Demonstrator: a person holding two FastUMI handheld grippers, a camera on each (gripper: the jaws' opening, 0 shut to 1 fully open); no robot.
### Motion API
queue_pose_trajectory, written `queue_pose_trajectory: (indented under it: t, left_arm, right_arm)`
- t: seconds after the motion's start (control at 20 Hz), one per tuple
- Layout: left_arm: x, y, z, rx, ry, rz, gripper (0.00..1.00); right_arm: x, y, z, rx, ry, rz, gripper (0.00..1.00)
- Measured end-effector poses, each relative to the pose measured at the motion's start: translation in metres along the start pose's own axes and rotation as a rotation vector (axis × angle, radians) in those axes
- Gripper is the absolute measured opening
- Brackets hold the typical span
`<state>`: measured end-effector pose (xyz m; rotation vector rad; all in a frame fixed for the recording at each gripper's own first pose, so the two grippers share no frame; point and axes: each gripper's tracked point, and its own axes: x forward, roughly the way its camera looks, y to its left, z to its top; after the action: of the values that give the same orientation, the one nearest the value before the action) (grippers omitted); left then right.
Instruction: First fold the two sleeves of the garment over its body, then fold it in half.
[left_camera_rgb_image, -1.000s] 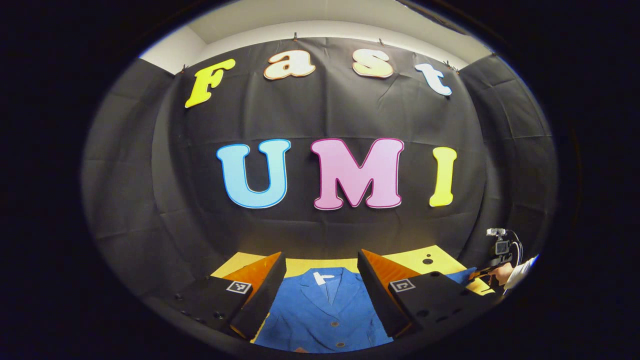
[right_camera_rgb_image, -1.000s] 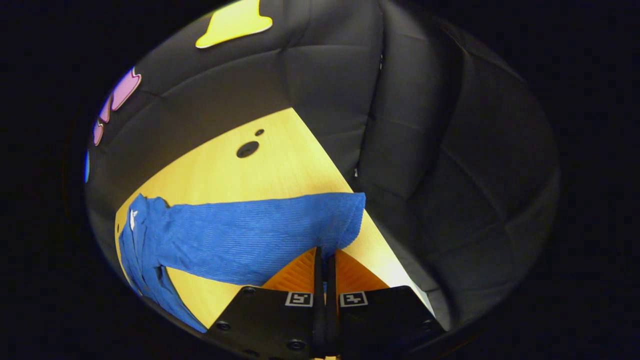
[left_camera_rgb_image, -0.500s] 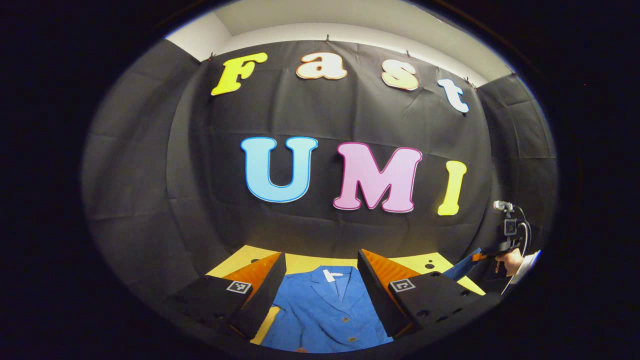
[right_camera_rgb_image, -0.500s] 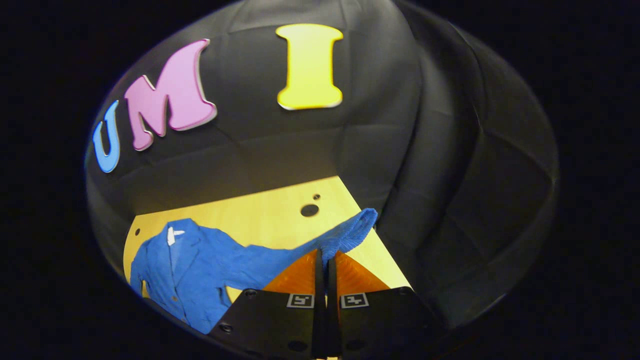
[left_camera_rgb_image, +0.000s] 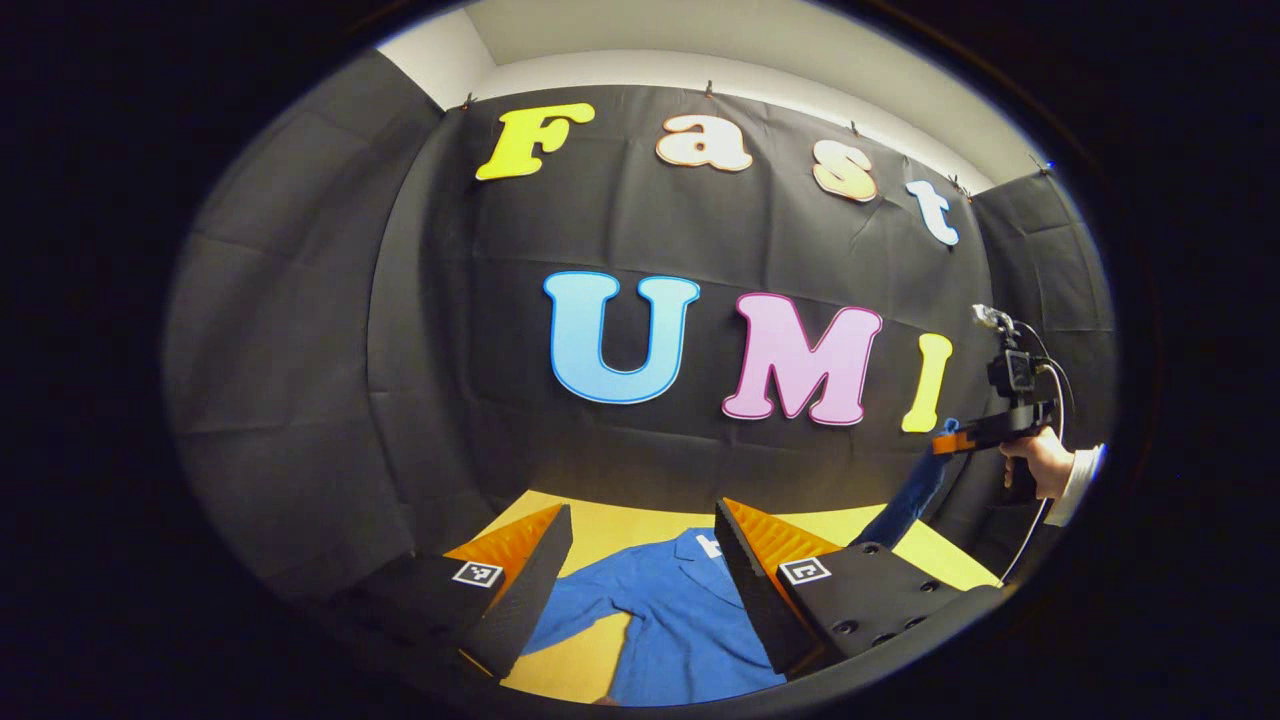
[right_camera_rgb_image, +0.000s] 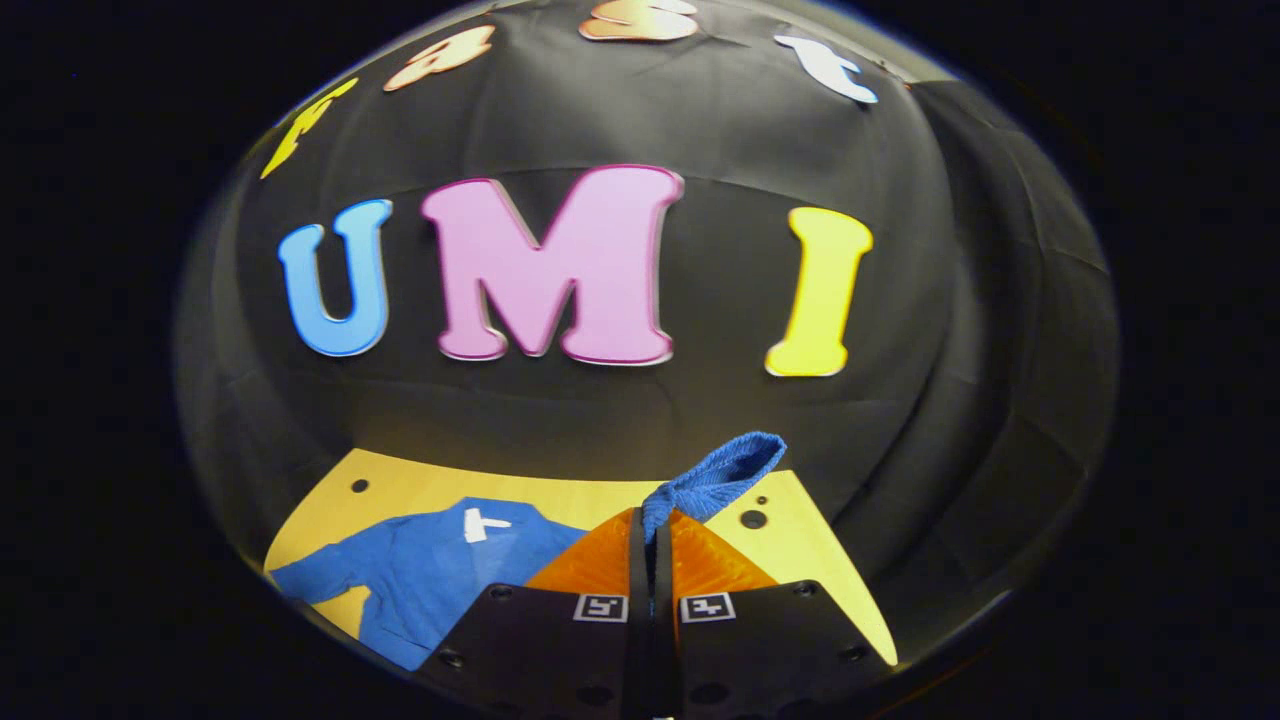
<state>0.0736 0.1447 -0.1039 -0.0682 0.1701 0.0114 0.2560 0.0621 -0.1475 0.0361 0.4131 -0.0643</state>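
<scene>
While right tool (right_camera_rgb_image: 651, 530) pinches sleeve (right_camera_rgb_image: 715, 478), collar label (right_camera_rgb_image: 481, 523) unreadable.

A yellow wooden counter (right_camera_rgb_image: 820, 560) carries the load — its top has small dark round holes near the far edge. Directly on it lies a blue jacket (right_camera_rgb_image: 420, 570), front up, a white tag at its collar; one sleeve seems to stretch flat toward the left.
</scene>
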Motion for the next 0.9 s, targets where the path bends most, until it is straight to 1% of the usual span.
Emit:
queue_pose_trajectory:
  t: [0.1,0.25,0.3,0.45,0.55,0.6,0.65,0.75,0.85,0.9]
  left_arm:
    - [-0.005,0.022,0.0,0.02,-0.015,0.011,0.82]
    - [-0.007,0.049,-0.009,0.012,-0.005,0.034,0.82]
    - [-0.01,0.059,-0.013,0.007,0.005,0.05,0.82]
    - [-0.022,0.092,-0.024,0.014,0.028,0.118,0.83]
    - [-0.029,0.109,-0.037,0.015,0.033,0.152,0.82]
    - [-0.029,0.117,-0.047,0.005,0.046,0.164,0.82]
    - [-0.029,0.126,-0.063,-0.007,0.088,0.183,0.82]
    - [-0.035,0.145,-0.089,-0.041,0.194,0.247,0.83]
    - [-0.041,0.151,-0.097,-0.082,0.218,0.27,0.83]
    - [-0.04,0.152,-0.095,-0.095,0.213,0.273,0.83]
  right_arm:
    - [0.013,0.046,-0.01,0.003,0.034,0.051,0.04]
    - [0.043,0.116,-0.046,-0.002,0.107,0.12,0.04]
    - [0.05,0.144,-0.061,0.012,0.135,0.164,0.04]
    - [0.062,0.242,-0.109,0.106,0.24,0.332,0.04]
    - [0.067,0.292,-0.143,0.12,0.287,0.406,0.04]
    - [0.074,0.307,-0.163,0.124,0.312,0.422,0.04]
    - [0.081,0.319,-0.181,0.136,0.348,0.422,0.04]
    - [0.096,0.337,-0.22,0.162,0.415,0.415,0.04]
    - [0.111,0.345,-0.247,0.194,0.468,0.388,0.04]
    - [0.119,0.354,-0.252,0.224,0.475,0.39,0.05]
